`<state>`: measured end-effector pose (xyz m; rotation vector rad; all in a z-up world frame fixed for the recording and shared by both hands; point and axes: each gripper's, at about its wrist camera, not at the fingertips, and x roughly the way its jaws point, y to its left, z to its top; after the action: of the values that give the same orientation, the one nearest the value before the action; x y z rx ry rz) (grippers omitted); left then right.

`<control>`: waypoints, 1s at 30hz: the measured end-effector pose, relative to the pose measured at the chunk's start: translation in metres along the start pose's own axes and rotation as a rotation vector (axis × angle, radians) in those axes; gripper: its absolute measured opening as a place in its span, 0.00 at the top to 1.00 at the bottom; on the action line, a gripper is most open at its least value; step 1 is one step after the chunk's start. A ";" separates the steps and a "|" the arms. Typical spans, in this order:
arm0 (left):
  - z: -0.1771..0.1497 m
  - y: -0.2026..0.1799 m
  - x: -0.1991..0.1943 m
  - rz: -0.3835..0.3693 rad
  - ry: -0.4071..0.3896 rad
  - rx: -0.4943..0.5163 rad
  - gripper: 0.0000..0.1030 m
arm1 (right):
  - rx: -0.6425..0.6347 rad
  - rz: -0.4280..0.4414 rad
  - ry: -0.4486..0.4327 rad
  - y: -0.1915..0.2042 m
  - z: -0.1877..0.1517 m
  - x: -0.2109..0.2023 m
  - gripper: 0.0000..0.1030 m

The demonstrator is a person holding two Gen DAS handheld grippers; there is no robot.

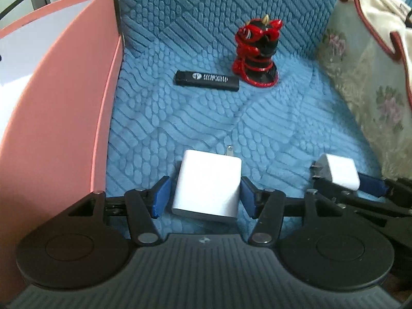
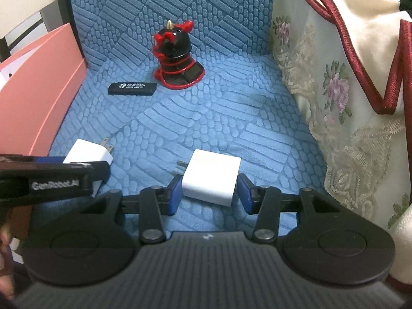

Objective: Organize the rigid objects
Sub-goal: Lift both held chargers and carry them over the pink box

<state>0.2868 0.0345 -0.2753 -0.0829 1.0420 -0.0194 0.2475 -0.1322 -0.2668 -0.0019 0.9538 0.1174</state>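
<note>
1. Both grippers straddle white chargers on the blue cushion (image 1: 180, 118), beside the pink box (image 1: 59, 118).
2. Left gripper (image 1: 204, 195): fingers spread around the big charger (image 1: 207, 185), right pad touching, left apart.
3. Right gripper (image 2: 208, 193): fingers spread around the small charger (image 2: 211, 175); closing should be centred and square.

i see soft, even daylight on the blue cushion (image 1: 206, 118), with faint shadows. the white charger (image 1: 208, 185) is slightly overexposed. fisheye bending curves the pink box (image 1: 64, 118), and detail is mildly soft throughout.
</note>
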 end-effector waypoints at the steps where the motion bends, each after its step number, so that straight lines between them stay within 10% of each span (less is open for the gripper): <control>1: 0.000 -0.002 0.001 0.010 -0.002 0.009 0.40 | -0.002 -0.001 -0.001 0.000 0.000 0.000 0.53; 12: 0.008 -0.002 -0.011 0.002 -0.032 -0.048 0.45 | -0.001 0.023 -0.015 -0.005 0.011 -0.008 0.53; 30: 0.003 -0.014 -0.133 -0.075 -0.151 -0.121 0.45 | 0.022 0.091 -0.101 -0.018 0.008 -0.113 0.53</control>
<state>0.2221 0.0281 -0.1580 -0.2296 0.8880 -0.0180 0.1911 -0.1613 -0.1714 0.0670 0.8540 0.1894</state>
